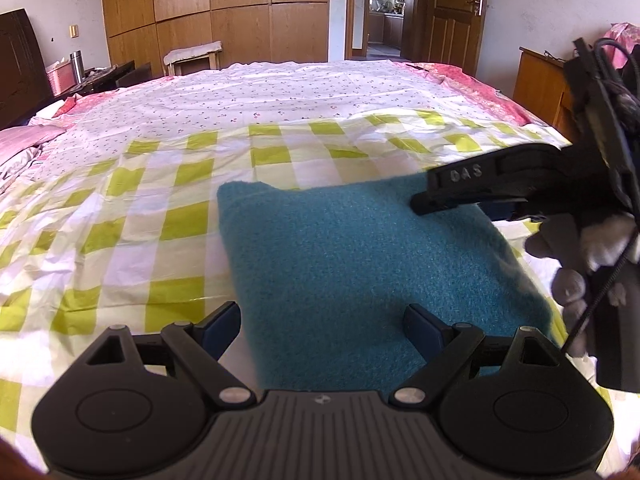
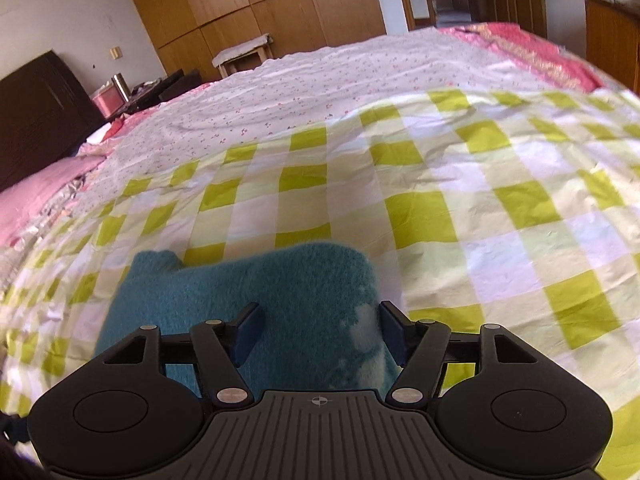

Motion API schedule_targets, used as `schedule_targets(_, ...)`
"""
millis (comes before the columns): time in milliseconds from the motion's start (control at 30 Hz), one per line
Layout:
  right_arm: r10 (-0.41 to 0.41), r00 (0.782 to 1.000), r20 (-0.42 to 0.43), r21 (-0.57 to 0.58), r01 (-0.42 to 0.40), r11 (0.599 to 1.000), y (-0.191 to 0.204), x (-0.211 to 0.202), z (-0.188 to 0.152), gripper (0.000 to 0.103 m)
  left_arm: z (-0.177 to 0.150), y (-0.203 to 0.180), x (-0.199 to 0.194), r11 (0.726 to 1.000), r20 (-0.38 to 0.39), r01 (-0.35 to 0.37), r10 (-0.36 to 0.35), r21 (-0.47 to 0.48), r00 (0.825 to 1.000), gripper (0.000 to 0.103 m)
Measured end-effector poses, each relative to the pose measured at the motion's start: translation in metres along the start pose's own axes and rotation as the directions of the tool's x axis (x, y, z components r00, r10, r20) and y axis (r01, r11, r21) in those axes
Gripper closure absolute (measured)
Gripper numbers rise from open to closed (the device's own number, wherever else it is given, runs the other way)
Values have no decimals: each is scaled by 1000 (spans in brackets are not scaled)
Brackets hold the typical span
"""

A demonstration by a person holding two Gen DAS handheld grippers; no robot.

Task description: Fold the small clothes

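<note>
Teal fleece garment (image 1: 360, 272) lies flat on the checked sheet (image 1: 140, 220), apparently mid-fold. Left gripper (image 1: 320, 322) and right gripper (image 2: 318, 330) hover over its near edge, fingers spread (holding nothing), likely lining up a grasp.

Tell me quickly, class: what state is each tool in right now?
Left tool: open, holding nothing, above the fuzzy teal folded garment.
Right tool: open, holding nothing, straddling the same garment's edge.
</note>
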State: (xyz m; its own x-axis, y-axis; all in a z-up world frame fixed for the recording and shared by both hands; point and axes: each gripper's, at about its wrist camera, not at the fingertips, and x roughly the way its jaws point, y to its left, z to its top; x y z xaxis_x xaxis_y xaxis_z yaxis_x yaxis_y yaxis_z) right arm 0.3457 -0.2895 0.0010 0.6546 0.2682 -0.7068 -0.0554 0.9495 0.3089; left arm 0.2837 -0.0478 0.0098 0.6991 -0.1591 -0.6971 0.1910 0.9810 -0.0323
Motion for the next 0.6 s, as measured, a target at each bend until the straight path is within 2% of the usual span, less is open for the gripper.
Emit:
schedule_targets(33, 10, 1000, -5, 17, -10, 1000, -3, 3, 1, 40, 0, -1, 1, 1000, -2, 2, -2, 2, 1000, 9)
schedule_targets(100, 14, 1000, -3, 30, -14, 999, -5, 3, 2, 53, 0, -2, 3, 1000, -6, 2, -2, 5, 1000, 9)
schedule_targets(133, 2, 1000, 2, 28, -2, 1000, -6, 0, 3, 66, 0, -2, 3, 1000, -8, 4, -4, 6, 1000, 9)
schedule_targets(233, 52, 998, 23, 57, -53, 997, -17, -13, 9, 84, 2, -3, 1, 1000, 2, 14, -14, 3, 1000, 9)
schedule_targets(333, 9, 1000, 29, 57, -10, 998, -24, -11, 9, 85, 2, -5, 1, 1000, 22, 23, -23, 2, 1000, 9)
schedule_targets(400, -35, 999, 16, 54, 34, 998, -26, 4, 1, 84, 1, -5, 10, 1000, -4, 23, -23, -1, 1000, 8)
schedule_targets(500, -32, 999, 17, 94, 30, 995, -27, 2, 2, 83, -2, -2, 10, 999, -15, 35, -35, -14, 999, 8)
schedule_targets(600, -34, 999, 23, 49, 33, 998, -20, -8, 5, 82, -3, 1, 1, 999, -4, 32, -32, -15, 999, 8)
